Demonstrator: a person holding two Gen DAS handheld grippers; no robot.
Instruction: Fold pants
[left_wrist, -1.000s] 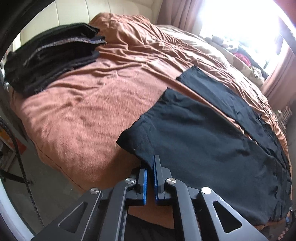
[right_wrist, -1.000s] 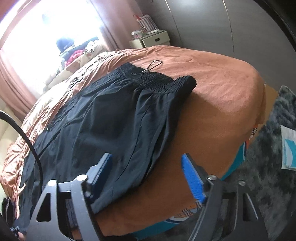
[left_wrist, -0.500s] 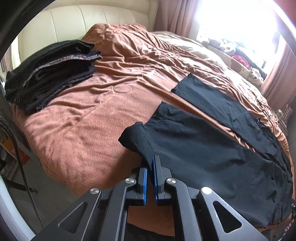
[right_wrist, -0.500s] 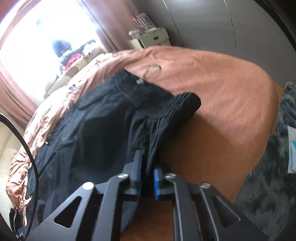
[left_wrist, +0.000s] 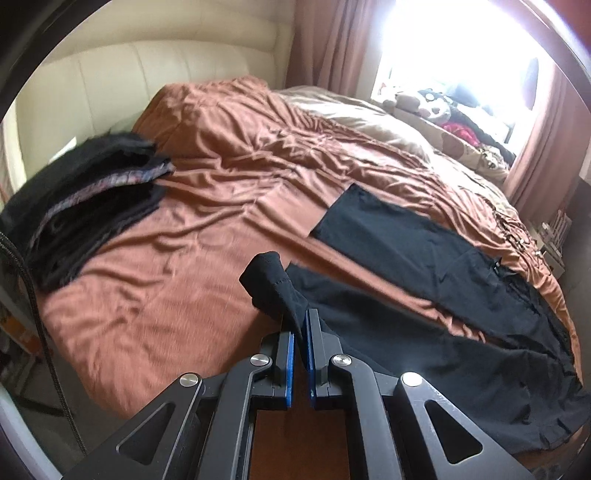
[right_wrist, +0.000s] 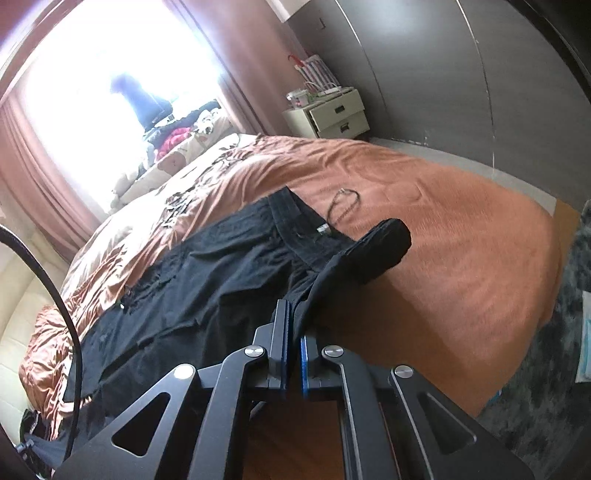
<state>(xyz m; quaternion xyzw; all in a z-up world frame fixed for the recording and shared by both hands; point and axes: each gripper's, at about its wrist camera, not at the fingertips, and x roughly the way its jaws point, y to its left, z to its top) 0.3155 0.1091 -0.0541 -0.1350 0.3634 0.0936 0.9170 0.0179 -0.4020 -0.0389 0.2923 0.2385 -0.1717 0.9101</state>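
A wide bed (left_wrist: 207, 258) fills both views, covered by a rumpled rust-orange bedspread (right_wrist: 461, 236) with a paler tan quilt (left_wrist: 369, 122) along its far side. A cream padded headboard (left_wrist: 147, 70) stands at the head of the bed. Behind the bed a bright window (right_wrist: 110, 62) is framed by dusty-pink curtains (left_wrist: 325, 40), and soft toys and clothes (left_wrist: 436, 107) lie heaped on the bed's window side. A dark panelled wall (right_wrist: 443, 74) faces the foot of the bed, with a cream two-drawer nightstand (right_wrist: 332, 114) against it holding small items and a striped bag (right_wrist: 317, 70). A dark shaggy rug (right_wrist: 554, 387) lies on the floor off the bed's foot.

The black pants (left_wrist: 424, 332) lie spread on the bed, legs pointing toward the headboard and waistband (right_wrist: 295, 225) toward the foot. The left gripper (left_wrist: 298, 354) is clamped on the hem of the nearer leg, which is bunched and raised off the bedspread. The right gripper (right_wrist: 293, 354) is pinched on the near waist corner, also raised and curling over.

A stack of dark folded clothes (left_wrist: 88, 199) sits on the bed near the headboard, well apart from the pants. A thin cord loop (right_wrist: 343, 203) lies on the bedspread just beside the waistband. No writing can be read.
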